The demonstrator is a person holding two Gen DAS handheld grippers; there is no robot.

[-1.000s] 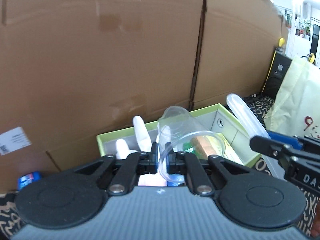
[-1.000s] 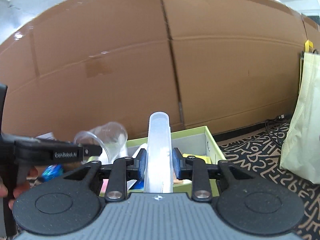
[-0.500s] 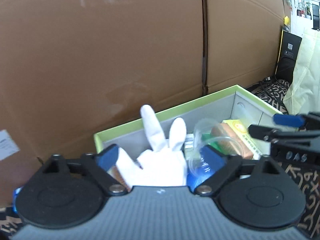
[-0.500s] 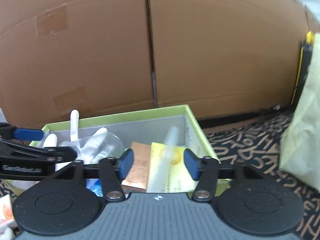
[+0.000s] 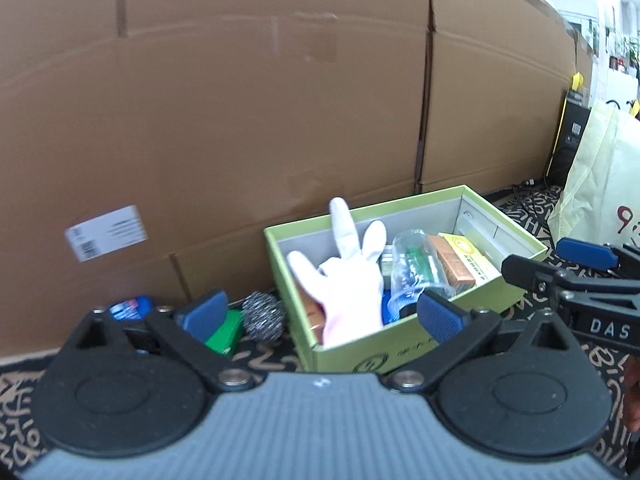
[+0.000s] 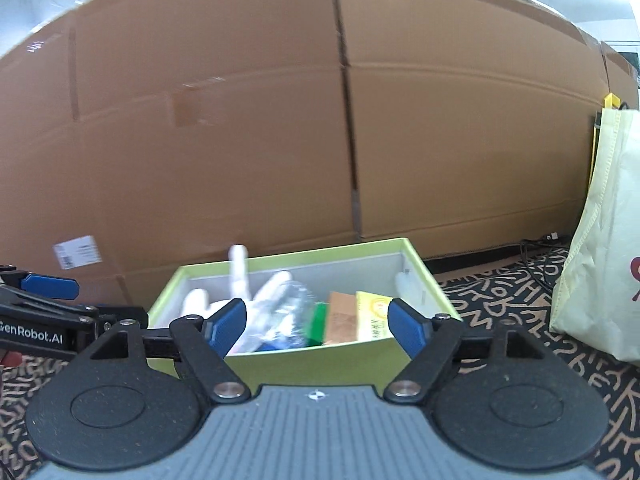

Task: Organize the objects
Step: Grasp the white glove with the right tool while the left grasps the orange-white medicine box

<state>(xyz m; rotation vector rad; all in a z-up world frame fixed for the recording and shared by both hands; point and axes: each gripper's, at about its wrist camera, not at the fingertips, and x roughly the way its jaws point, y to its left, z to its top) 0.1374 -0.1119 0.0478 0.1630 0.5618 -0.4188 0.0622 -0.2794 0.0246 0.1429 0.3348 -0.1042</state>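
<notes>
Both jaws wide, nothing between: left hand-held gripper (image 5: 320,316) has just let go, right hand-held gripper (image 6: 316,320) has just been opening. Clear cup (image 5: 416,268) lies in green box (image 5: 400,352), centre frame, so drop looks done.

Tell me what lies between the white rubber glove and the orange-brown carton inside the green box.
In the left wrist view, a clear plastic cup lies on its side between the white rubber glove and the orange-brown carton, inside the green cardboard box.

A: Box (image 5: 404,350) colour?
B: Lime-green outside, grey inside. Glove (image 5: 348,280) white, cup (image 5: 416,268) clear.
A: Floor?
B: Rug (image 6: 500,292) black w/ tan squiggles. Cardboard (image 6: 280,120) brown, bag (image 6: 604,240) pale yellow, scourer (image 5: 263,315) silver.
</notes>
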